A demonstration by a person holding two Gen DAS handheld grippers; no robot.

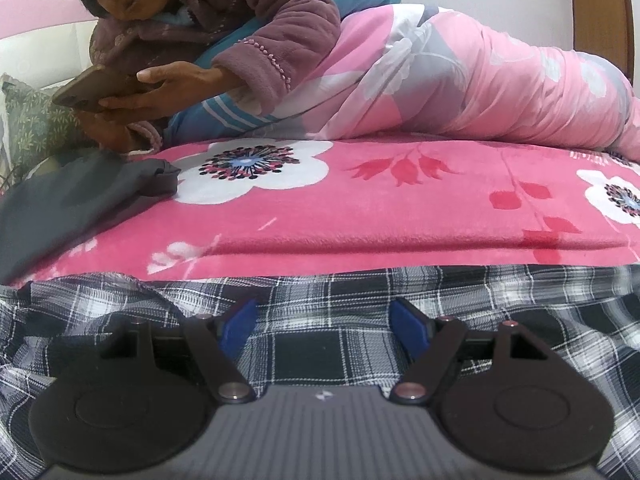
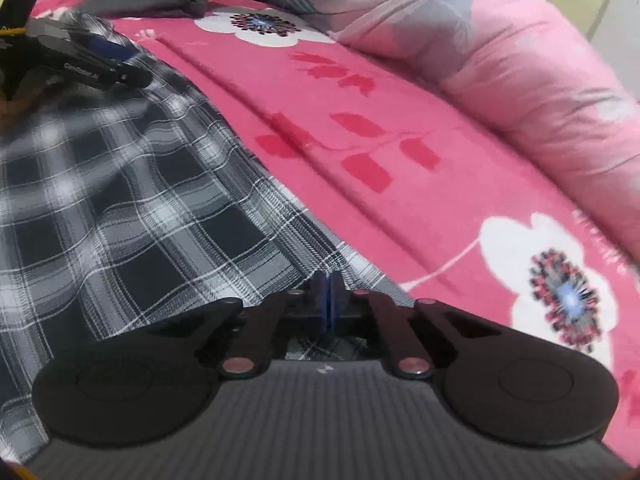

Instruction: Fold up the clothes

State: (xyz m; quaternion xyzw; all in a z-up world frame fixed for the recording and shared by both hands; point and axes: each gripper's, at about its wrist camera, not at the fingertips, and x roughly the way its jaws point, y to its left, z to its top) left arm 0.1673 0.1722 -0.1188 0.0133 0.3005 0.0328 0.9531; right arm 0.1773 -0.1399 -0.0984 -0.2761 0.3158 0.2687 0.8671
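Open pink blanket (image 1: 360,216) beyond plaid garment (image 1: 320,344), reclining person (image 1: 248,40) blocking far side, dark cloth (image 1: 72,204) left

black tongs (image 1: 324,322) with blue pads (image 1: 408,326), round black discs, silver pivot screws, grey ribbed body

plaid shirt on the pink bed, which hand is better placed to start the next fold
Likely right. The right gripper, jaws shut, sits at the edge of the black-and-white plaid fabric shirt; whether it pinches cloth is unclear. The left gripper hovers open over it.
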